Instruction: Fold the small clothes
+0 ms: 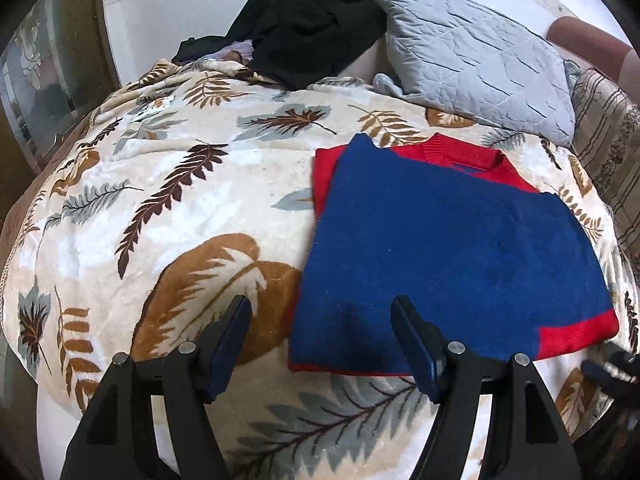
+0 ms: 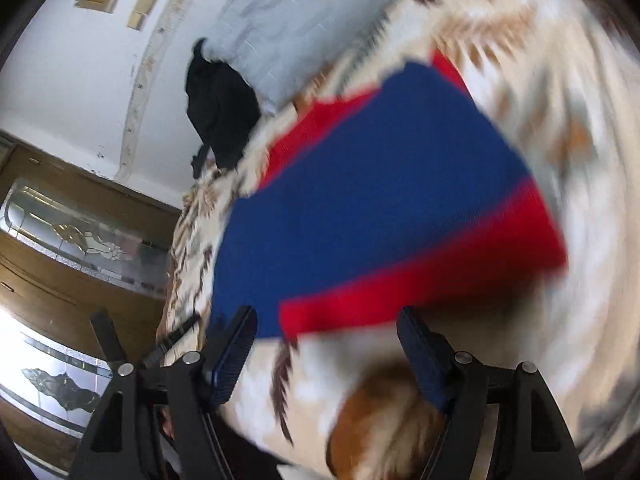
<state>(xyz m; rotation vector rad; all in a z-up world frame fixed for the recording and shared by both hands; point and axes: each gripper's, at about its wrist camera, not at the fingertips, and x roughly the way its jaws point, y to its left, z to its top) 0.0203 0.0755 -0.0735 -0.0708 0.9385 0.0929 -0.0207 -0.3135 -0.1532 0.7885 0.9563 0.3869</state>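
Left wrist view: one folded blue-and-red sweater (image 1: 448,252), one grey pillow (image 1: 480,56), one black garment (image 1: 312,24) on the leaf-print blanket (image 1: 160,200); both the left gripper (image 1: 322,312) and right gripper (image 2: 326,322) gape apart, empty.

- The sweater (image 1: 448,248) is a matt knit in blue and red, with a slightly fuzzy face and a ribbed red collar.
- The blanket (image 1: 192,216) looks plush and velvety, with a soft sheen over its leaf print.
- The pillow (image 1: 480,56) is grey quilted cloth, stitched and creased.
- The black clothes (image 1: 312,20) are dull, soft cloth.
- The left tool (image 1: 322,310) is matt black plastic with blue ridged pads (image 1: 228,348) and shiny metal pins.
- The cabinet (image 2: 60,208) is brown wood with patterned glass panels.
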